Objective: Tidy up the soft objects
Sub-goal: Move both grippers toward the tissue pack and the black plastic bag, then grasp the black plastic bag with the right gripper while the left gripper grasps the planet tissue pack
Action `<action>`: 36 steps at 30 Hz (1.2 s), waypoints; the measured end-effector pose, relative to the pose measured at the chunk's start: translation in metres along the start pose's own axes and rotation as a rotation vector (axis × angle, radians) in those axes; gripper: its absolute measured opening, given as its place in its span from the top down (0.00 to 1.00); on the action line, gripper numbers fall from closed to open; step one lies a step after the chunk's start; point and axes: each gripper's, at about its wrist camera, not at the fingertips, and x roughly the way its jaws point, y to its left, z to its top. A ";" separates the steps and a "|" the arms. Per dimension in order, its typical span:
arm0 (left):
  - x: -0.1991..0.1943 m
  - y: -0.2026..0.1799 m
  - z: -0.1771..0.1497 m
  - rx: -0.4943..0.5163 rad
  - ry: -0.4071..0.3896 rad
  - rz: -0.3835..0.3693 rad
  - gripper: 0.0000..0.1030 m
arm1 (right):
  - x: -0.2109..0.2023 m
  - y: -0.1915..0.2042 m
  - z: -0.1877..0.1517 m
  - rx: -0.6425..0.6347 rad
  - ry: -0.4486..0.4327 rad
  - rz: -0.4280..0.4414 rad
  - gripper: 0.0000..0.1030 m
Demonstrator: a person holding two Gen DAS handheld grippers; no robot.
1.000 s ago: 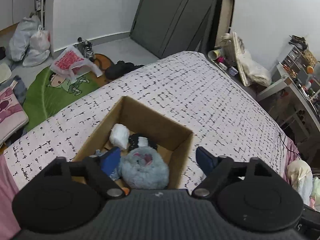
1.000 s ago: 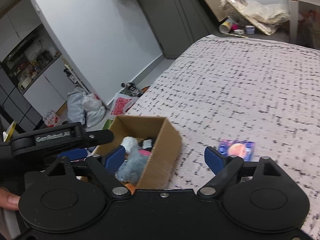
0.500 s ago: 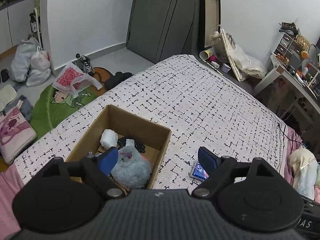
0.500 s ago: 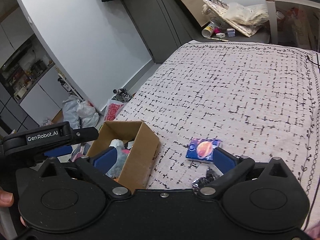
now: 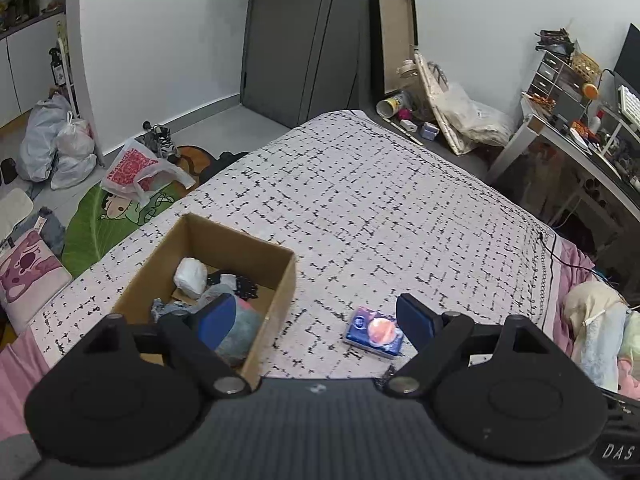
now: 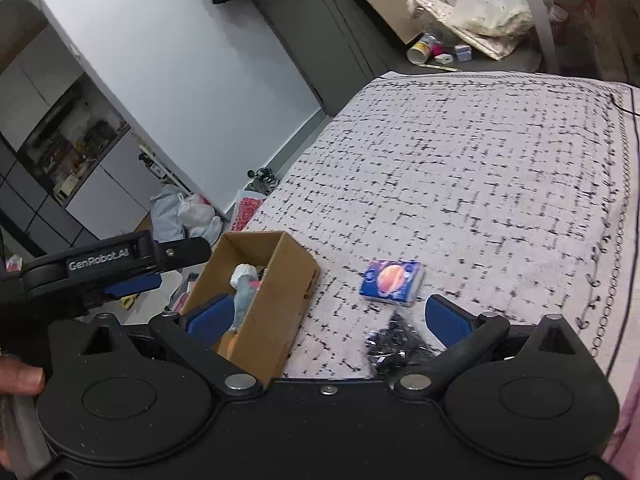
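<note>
Brown box (image 5: 280, 280), black-flecked white bedspread (image 5: 380, 200)

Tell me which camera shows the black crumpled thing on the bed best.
The right wrist view: the black crumpled thing lies on the bedspread near the tissue pack, mostly in sight though blurred. The left wrist view shows only a sliver behind the gripper body.

Bed (image 5: 380, 208) with black-flecked cover, cardboard box (image 5: 280, 292), blue tissue pack (image 5: 374, 333), dark crumpled item (image 6: 394, 346)
</note>
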 end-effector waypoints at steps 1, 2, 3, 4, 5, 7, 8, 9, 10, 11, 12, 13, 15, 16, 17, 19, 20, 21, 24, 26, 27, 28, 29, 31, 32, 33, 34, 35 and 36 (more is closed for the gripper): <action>0.000 -0.004 -0.001 0.003 0.001 -0.004 0.16 | -0.002 -0.005 0.000 0.008 -0.002 -0.003 0.00; -0.001 -0.008 -0.003 0.007 0.003 -0.006 0.16 | -0.003 -0.009 0.000 0.015 -0.004 -0.008 0.00; -0.001 -0.012 -0.004 0.010 0.006 -0.008 0.16 | -0.004 -0.013 0.001 0.022 -0.003 -0.010 0.00; 0.000 -0.016 -0.005 0.011 0.009 -0.008 0.16 | -0.004 -0.017 0.000 0.031 -0.001 -0.009 0.00; 0.001 -0.019 -0.006 0.012 0.013 -0.006 0.16 | -0.004 -0.022 0.000 0.040 0.002 -0.007 0.00; 0.003 -0.024 -0.009 0.013 0.019 -0.005 0.16 | -0.004 -0.029 -0.001 0.055 0.006 -0.009 0.00; 0.004 -0.026 -0.010 0.014 0.020 -0.006 0.16 | -0.003 -0.032 -0.001 0.059 0.009 -0.016 0.00; 0.005 -0.028 -0.011 0.015 0.021 -0.006 0.16 | -0.001 -0.035 -0.002 0.060 0.011 -0.025 0.00; 0.007 -0.030 -0.012 0.015 0.023 -0.004 0.16 | 0.001 -0.037 -0.003 0.061 0.016 -0.034 0.00; 0.008 -0.032 -0.012 0.014 0.026 0.000 0.16 | 0.003 -0.040 -0.004 0.063 0.021 -0.035 0.00; 0.010 -0.033 -0.013 0.013 0.030 0.004 0.16 | 0.007 -0.045 -0.006 0.069 0.029 -0.021 0.00; 0.013 -0.035 -0.014 0.011 0.037 0.005 0.16 | 0.012 -0.050 -0.009 0.080 0.044 -0.013 0.00; 0.017 -0.037 -0.016 0.010 0.048 -0.002 0.16 | 0.022 -0.058 -0.014 0.102 0.076 -0.021 0.00; 0.019 -0.038 -0.018 0.010 0.053 -0.004 0.16 | 0.024 -0.060 -0.015 0.105 0.084 -0.025 0.00; 0.022 -0.039 -0.019 0.010 0.060 -0.002 0.16 | 0.027 -0.062 -0.016 0.104 0.092 -0.030 0.00; 0.029 -0.041 -0.023 0.014 0.084 0.001 0.16 | 0.032 -0.064 -0.017 0.105 0.104 -0.035 0.00; 0.033 -0.042 -0.024 0.017 0.098 -0.003 0.16 | 0.032 -0.065 -0.018 0.108 0.105 -0.033 0.00; 0.036 -0.044 -0.026 0.022 0.109 -0.007 0.16 | 0.034 -0.065 -0.019 0.108 0.106 -0.031 0.00; 0.044 -0.047 -0.029 0.027 0.127 -0.009 0.16 | 0.037 -0.066 -0.020 0.093 0.110 -0.042 0.00; 0.048 -0.049 -0.031 0.032 0.138 -0.019 0.16 | 0.038 -0.068 -0.020 0.091 0.108 -0.060 0.00; 0.051 -0.051 -0.031 0.038 0.145 -0.026 0.16 | 0.040 -0.069 -0.021 0.089 0.110 -0.072 0.01; 0.054 -0.052 -0.032 0.045 0.152 -0.033 0.16 | 0.042 -0.070 -0.021 0.088 0.115 -0.080 0.01; 0.056 -0.053 -0.033 0.050 0.154 -0.038 0.16 | 0.044 -0.071 -0.022 0.088 0.118 -0.085 0.01; 0.059 -0.055 -0.034 0.054 0.154 -0.044 0.16 | 0.047 -0.073 -0.023 0.084 0.126 -0.095 0.02; 0.061 -0.055 -0.035 0.056 0.154 -0.047 0.16 | 0.049 -0.074 -0.024 0.077 0.132 -0.102 0.03; 0.062 -0.056 -0.035 0.057 0.155 -0.051 0.16 | 0.051 -0.073 -0.025 0.068 0.138 -0.105 0.04; 0.064 -0.056 -0.036 0.058 0.158 -0.055 0.16 | 0.054 -0.073 -0.026 0.056 0.145 -0.106 0.05; 0.067 -0.057 -0.036 0.059 0.160 -0.058 0.17 | 0.056 -0.072 -0.026 0.045 0.148 -0.108 0.08; 0.069 -0.056 -0.037 0.059 0.164 -0.060 0.17 | 0.057 -0.071 -0.026 0.037 0.148 -0.117 0.10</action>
